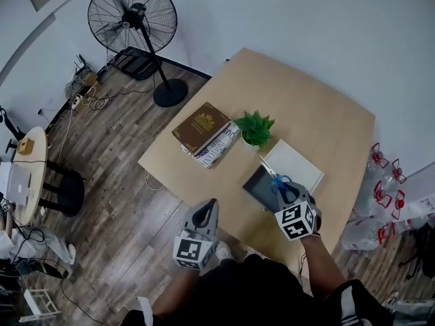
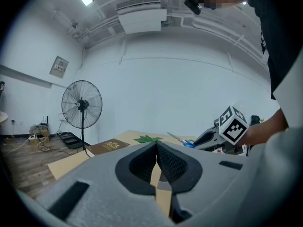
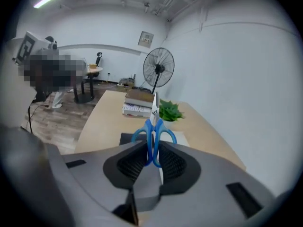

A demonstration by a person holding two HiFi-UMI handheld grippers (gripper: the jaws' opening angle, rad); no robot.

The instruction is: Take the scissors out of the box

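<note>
Blue-handled scissors hang above the open dark box near the table's right front. My right gripper is shut on their handles, and the blades point up and away. In the right gripper view the scissors stand upright between the pads of the right gripper, over the dark box. The box's white lid lies just behind the box. My left gripper hovers off the table's near edge, shut on nothing. In its own view the left gripper faces the scissors across the table.
A stack of books and a small green potted plant sit mid-table. A standing fan is on the floor beyond the table's left corner. A round side table is far left, and bottles are at the right.
</note>
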